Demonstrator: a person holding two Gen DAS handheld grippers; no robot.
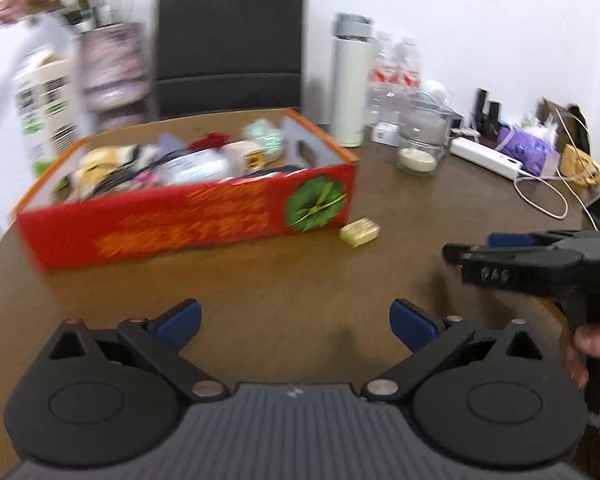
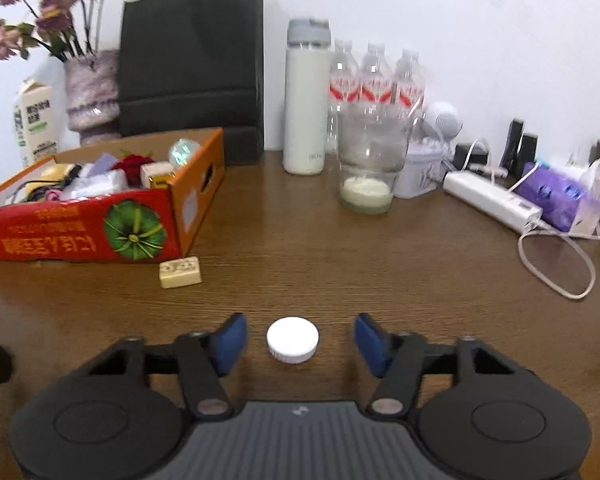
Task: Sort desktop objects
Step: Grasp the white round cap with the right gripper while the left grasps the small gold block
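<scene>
The right gripper [image 2: 298, 340] hung low over the brown wood-grain counter [image 2: 380, 272] with its blue-padded fingers [image 2: 230, 342] spread wide. Between them, touching neither, lay a small round white plastic cap [image 2: 292, 339]. The left gripper [image 1: 296, 322] was likewise released, its fingers [image 1: 180, 322] parted over bare wood and holding nothing.

Farther back stood a red and orange cardboard box [image 2: 80, 232] printed with a green pumpkin, already filled with mixed small items. Just beside its near corner a cream rectangular tile block [image 2: 180, 272] rested on the counter. Toward the wall stood a tall white thermos flask [image 2: 306, 100], and near it a clear glass jar [image 2: 368, 168] with a white layer at the bottom.
</scene>
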